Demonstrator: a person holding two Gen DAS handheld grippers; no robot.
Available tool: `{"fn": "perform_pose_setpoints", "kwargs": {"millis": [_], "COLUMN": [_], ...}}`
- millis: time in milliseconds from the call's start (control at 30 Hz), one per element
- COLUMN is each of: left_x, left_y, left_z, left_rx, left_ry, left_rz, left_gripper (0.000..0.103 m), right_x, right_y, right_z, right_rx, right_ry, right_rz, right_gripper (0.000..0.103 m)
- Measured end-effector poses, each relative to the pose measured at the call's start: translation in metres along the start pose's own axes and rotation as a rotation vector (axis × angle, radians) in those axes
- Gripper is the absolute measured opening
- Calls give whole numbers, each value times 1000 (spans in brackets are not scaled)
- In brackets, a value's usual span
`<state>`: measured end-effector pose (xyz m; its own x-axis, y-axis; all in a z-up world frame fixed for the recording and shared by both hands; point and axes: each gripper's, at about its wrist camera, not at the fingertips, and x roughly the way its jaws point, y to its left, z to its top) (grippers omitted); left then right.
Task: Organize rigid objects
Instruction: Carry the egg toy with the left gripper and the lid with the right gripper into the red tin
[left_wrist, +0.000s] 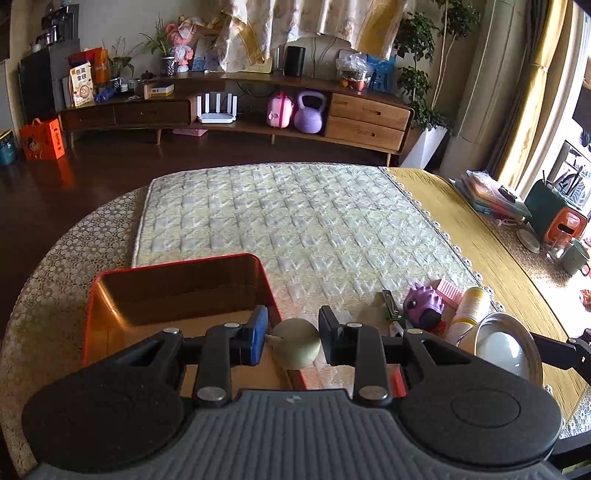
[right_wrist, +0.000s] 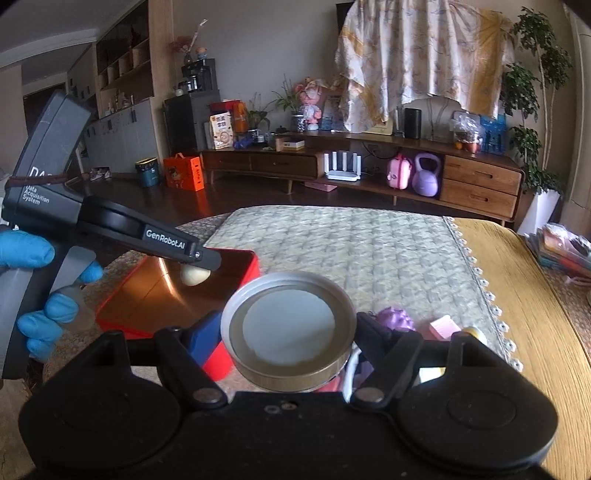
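My left gripper (left_wrist: 291, 332) is shut on a pale, round ball-like object (left_wrist: 297, 347) with a small stem. It hangs over the near right corner of an open red tin box (left_wrist: 177, 291). The right wrist view shows the same ball (right_wrist: 194, 275) in the left gripper (right_wrist: 207, 264) above the red box (right_wrist: 249, 275), with a blue-gloved hand (right_wrist: 26, 251) on the handle. My right gripper (right_wrist: 290, 332) is shut on a round metal tin (right_wrist: 291, 328) with a white inside, held above the table. That tin (left_wrist: 506, 350) also appears at the lower right of the left wrist view.
A purple spiky toy (left_wrist: 423, 302), a pink block (left_wrist: 448, 291), a yellow-white bottle (left_wrist: 469, 310) and a nail clipper (left_wrist: 388, 299) lie right of the box on a quilted mat (left_wrist: 295, 221). Books, cups and a holder crowd the table's far right edge (left_wrist: 554, 229).
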<state>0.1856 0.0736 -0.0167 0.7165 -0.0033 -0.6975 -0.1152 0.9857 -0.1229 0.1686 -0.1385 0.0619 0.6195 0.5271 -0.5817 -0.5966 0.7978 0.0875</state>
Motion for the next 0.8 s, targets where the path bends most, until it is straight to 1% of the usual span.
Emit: {"fn": "perform_pose_setpoints", "kwargs": {"millis": [100,200,333,433,567,667,800], "left_x": [-2,1,14,26,46,60,77], "left_y": [19,39,62,76,93,103,106], "left_z": [5,8,13,12,13,12,11], "left_rx": [-15,-23,-37,-29,-36,-48,-19], "left_ry": [-3,-5,13,23,41,60,75], "left_rz": [28,65,103,137,154,155,164], "left_gripper": [30,30,30,30,30,30,30], "right_x": [14,34,65,89,121,139,154], "right_y": [18,35,55,67,81,88,96], "right_z": [10,18,28,32,31,29,25], "right_rx": [-43,-62,-94,-113,-134,-154,-160], "right_ry": [10,40,88,125,195,220,265], "right_rz": [31,69,112,121,133,143,166], "right_gripper": [76,76,76,76,76,76,76]}}
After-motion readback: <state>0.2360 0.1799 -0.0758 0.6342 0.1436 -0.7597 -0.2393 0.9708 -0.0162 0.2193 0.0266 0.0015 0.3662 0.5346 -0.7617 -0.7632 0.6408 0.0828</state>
